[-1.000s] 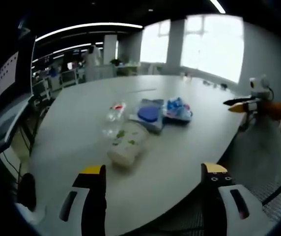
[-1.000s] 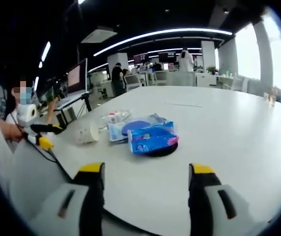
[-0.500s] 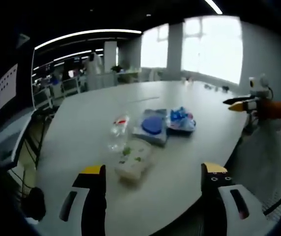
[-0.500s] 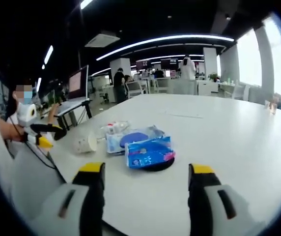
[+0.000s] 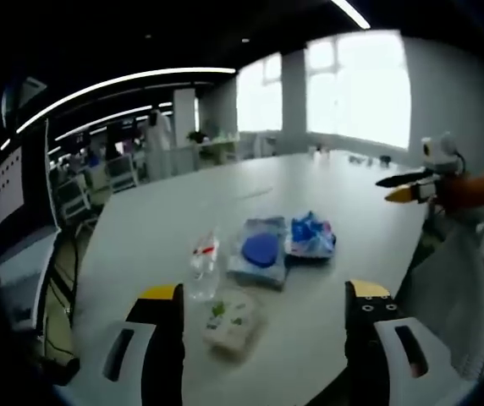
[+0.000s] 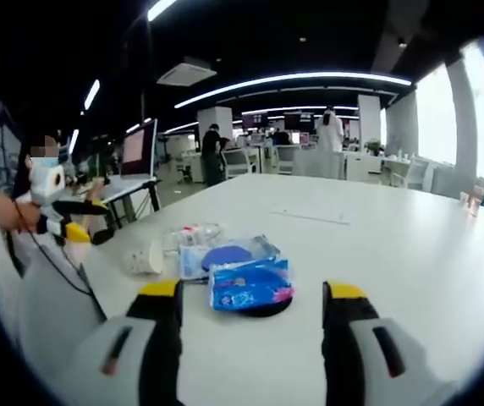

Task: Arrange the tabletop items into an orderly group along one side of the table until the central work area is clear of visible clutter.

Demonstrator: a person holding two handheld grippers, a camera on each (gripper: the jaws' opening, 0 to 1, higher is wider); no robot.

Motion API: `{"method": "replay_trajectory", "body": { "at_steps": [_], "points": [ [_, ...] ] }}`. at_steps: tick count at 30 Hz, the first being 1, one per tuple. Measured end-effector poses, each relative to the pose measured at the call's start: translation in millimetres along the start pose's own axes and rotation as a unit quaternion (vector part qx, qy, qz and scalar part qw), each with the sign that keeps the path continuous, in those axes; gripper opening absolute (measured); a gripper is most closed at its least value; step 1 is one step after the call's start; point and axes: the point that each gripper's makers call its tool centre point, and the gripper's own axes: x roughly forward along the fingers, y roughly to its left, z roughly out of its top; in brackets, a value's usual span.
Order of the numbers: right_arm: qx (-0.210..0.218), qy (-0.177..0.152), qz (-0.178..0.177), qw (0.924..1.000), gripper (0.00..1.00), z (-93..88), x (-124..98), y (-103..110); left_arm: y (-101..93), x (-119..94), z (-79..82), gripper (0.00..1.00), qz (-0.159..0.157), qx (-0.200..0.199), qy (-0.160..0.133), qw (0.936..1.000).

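On the white table (image 5: 183, 211) lies a small cluster. It holds a clear plastic bottle (image 5: 201, 266), a white packet with green print (image 5: 229, 317), a flat pack with a blue round lid (image 5: 259, 251) and a blue tissue pack (image 5: 311, 237). My left gripper (image 5: 263, 292) hangs open above the table's near edge, in front of the white packet, with nothing between its fingers. My right gripper (image 6: 251, 290) is open too, just short of the blue tissue pack (image 6: 249, 285), which rests on a dark disc (image 6: 269, 308). Behind it are the blue-lid pack (image 6: 221, 254), bottle (image 6: 193, 233) and white packet (image 6: 145, 258).
The right gripper (image 5: 407, 180) shows at the table's right edge, held by a hand in an orange sleeve (image 5: 470, 188). The left gripper (image 6: 77, 222) shows at the left. A thin strip (image 6: 314, 216) lies farther out on the table (image 6: 394, 254). Desks, monitors and people stand behind.
Both views have drawn back and tilted up, so the cluster sits lower and smaller in each. The items keep their places relative to one another. Both grippers stay open.
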Motion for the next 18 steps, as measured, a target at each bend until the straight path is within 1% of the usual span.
{"method": "replay_trajectory", "body": {
  "at_steps": [3,6,7,9,11,18],
  "points": [
    [-0.004,-0.004,0.003,1.0000,0.65,6.6,1.3,-1.8,-2.8,5.3,12.9,0.71,-0.004,0.003,-0.006,1.0000],
    [-0.010,-0.010,0.006,0.9999,0.64,14.9,4.1,-4.7,-5.7,13.0,26.9,0.71,-0.004,0.004,-0.015,0.9999],
    [-0.011,-0.012,0.007,0.9998,0.65,17.0,4.7,-5.3,-6.3,15.3,29.4,0.71,-0.003,0.002,-0.014,0.9999],
    [-0.015,-0.016,0.009,0.9997,0.64,21.1,6.4,-7.1,-9.3,20.5,39.6,0.72,-0.004,0.010,-0.028,0.9995],
    [-0.019,-0.018,0.012,0.9996,0.64,24.7,8.0,-9.3,-13.1,25.8,46.7,0.71,-0.007,0.008,-0.028,0.9995],
    [-0.028,-0.023,0.019,0.9992,0.62,36.3,13.4,-16.2,-28.4,45.5,73.5,0.71,-0.014,0.010,-0.047,0.9988]
  ]
}}
